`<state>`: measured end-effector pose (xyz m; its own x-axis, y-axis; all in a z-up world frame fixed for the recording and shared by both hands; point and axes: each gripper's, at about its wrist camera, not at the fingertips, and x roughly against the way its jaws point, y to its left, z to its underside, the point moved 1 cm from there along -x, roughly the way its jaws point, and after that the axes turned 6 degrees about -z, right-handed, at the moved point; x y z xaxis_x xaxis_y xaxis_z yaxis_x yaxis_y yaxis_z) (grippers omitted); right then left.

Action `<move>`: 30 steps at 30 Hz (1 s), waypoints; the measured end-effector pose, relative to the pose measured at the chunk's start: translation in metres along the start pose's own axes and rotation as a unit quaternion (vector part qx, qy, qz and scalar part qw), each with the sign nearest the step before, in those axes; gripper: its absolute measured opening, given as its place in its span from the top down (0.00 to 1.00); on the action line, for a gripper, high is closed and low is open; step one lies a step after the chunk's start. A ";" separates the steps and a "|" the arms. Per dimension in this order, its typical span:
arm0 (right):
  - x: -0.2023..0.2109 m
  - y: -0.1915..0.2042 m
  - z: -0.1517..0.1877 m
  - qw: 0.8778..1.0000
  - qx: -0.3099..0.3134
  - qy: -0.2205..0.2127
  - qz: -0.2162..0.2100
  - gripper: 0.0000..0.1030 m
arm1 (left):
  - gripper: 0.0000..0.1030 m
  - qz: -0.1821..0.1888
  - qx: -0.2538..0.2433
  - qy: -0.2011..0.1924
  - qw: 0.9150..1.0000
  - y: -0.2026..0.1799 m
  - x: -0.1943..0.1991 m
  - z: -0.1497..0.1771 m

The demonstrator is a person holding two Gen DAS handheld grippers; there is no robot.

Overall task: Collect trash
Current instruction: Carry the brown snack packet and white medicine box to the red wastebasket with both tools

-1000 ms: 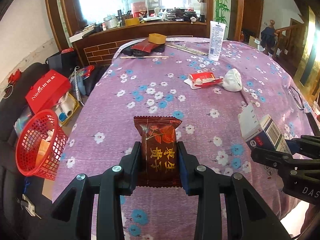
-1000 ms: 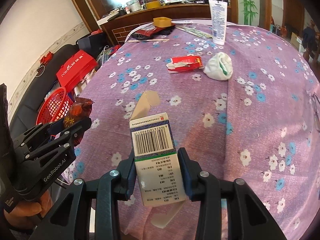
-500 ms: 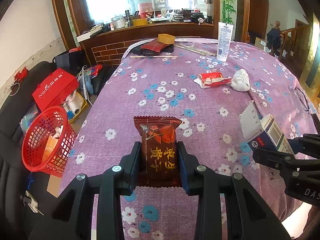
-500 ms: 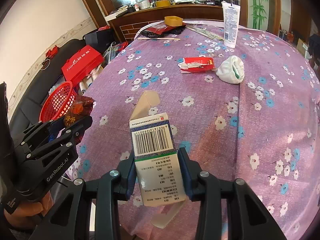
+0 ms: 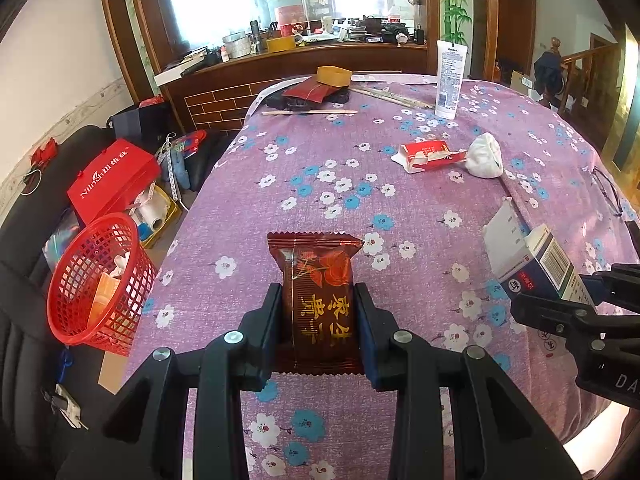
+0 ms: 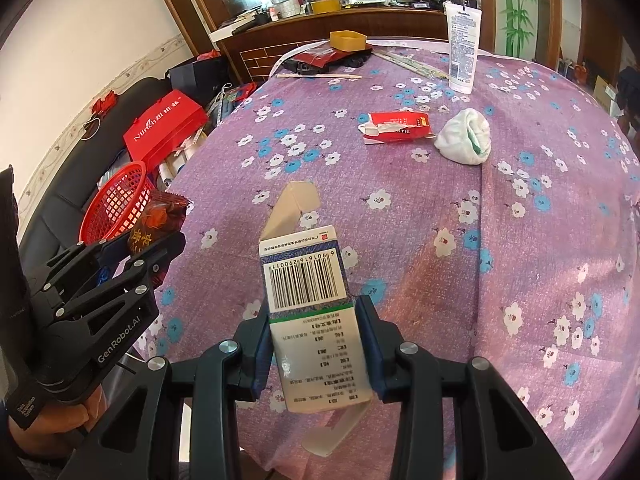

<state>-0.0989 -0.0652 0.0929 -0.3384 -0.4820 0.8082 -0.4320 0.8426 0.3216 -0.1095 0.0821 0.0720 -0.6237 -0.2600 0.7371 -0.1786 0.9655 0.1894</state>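
The left gripper (image 5: 318, 312) clamps its black plastic fingers on a glossy dark-red foil snack wrapper (image 5: 316, 280) with crimped, serrated ends and gold characters, held above the near edge of the purple flower-printed tablecloth (image 5: 400, 152). The right gripper (image 6: 316, 340) pinches a small white cardboard medicine box (image 6: 312, 304) with a barcode, blue-green banding and both end flaps hanging open.

To the left, off the table's edge, a round red plastic mesh basket (image 5: 100, 276) sits tilted on a black cushioned seat (image 5: 24, 320), with scraps already inside. Farther out on the cloth lie a torn, flattened red-and-white carton (image 6: 394, 127) and, just beside it, a crumpled white wad with a green streak (image 6: 464, 141). A white squeeze tube (image 6: 462, 46) stands upright near the far edge.
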 end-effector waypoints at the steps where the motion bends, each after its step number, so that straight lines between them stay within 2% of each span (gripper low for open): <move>1: 0.000 0.000 0.001 1.000 -0.001 0.000 0.001 0.59 | 0.68 0.000 0.001 0.000 1.000 0.000 0.000 0.000; 19: -0.012 0.010 0.001 1.000 0.004 0.014 0.001 0.59 | 0.68 -0.002 0.017 0.013 1.000 0.016 -0.010 0.007; 30: -0.024 0.030 -0.008 0.999 0.030 0.027 0.000 0.59 | 0.68 -0.008 0.047 0.013 0.999 0.040 -0.011 0.009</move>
<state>-0.0969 -0.0259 0.0872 -0.2932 -0.4676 0.8339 -0.4814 0.8258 0.2938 -0.1164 0.1240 0.0658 -0.6001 -0.2742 0.7515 -0.2604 0.9552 0.1405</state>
